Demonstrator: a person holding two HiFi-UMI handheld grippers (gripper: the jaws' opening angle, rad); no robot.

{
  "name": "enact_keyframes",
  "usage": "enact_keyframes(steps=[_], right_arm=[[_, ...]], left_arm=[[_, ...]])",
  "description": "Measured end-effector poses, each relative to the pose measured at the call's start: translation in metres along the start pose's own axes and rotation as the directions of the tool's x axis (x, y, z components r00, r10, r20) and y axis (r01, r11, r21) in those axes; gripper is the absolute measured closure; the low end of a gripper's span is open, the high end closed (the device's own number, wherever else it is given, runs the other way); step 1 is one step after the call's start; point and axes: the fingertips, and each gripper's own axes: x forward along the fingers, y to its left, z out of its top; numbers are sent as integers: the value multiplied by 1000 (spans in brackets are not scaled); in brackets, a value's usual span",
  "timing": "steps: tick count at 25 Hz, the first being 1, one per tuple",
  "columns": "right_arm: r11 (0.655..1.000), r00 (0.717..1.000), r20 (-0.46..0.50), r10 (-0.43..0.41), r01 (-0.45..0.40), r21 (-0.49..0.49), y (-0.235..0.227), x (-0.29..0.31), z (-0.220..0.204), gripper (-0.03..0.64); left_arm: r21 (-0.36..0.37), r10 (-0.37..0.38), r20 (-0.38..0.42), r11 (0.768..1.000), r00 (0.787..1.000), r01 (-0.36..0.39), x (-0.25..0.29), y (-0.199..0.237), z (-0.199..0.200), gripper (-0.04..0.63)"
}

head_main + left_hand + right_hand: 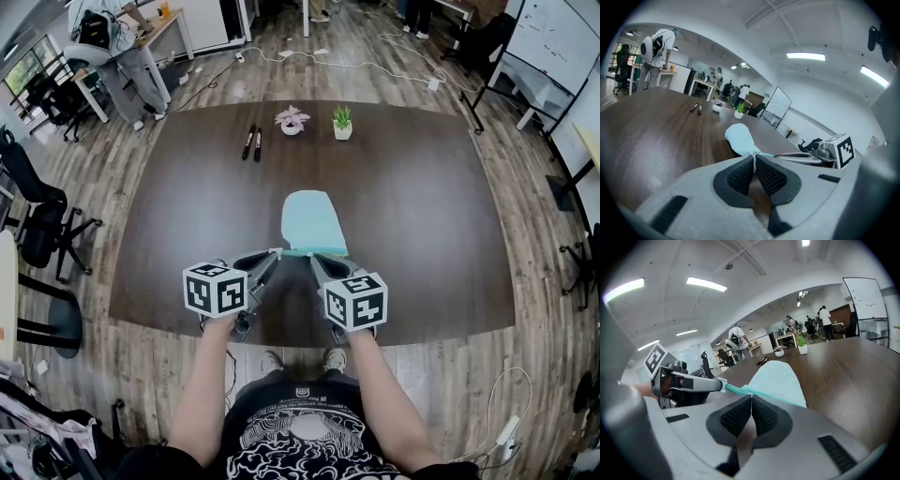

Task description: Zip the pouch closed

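A pale teal pouch (312, 221) lies flat on the dark brown table (422, 206), its zipper edge towards me. My left gripper (277, 252) is shut on the left end of that edge. Just to its right, my right gripper (316, 255) is shut on the same zipper line. In the left gripper view the jaws (754, 156) meet on the teal edge, and the pouch (739, 137) stretches away beyond them. From the right gripper (751, 396) I see the left gripper's fingertips (717, 385) pinching the zipper's end beside the pouch (777, 378). Whether the right jaws hold the zipper pull itself is hidden.
Two dark markers (252, 142) lie at the table's far side, next to a small pink flower pot (292, 120) and a green plant pot (342, 123). The table's near edge (309, 339) runs just under my hands. Office chairs (37, 220) stand at the left.
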Motion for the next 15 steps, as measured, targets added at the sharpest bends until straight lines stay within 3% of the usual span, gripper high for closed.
enact_keyframes(steps=[15], right_arm=[[1000,1000,1,-27,27,7,-7,0,-1,614]], left_arm=[[-39,68,30,997,997,-67,-7,18,2,572]])
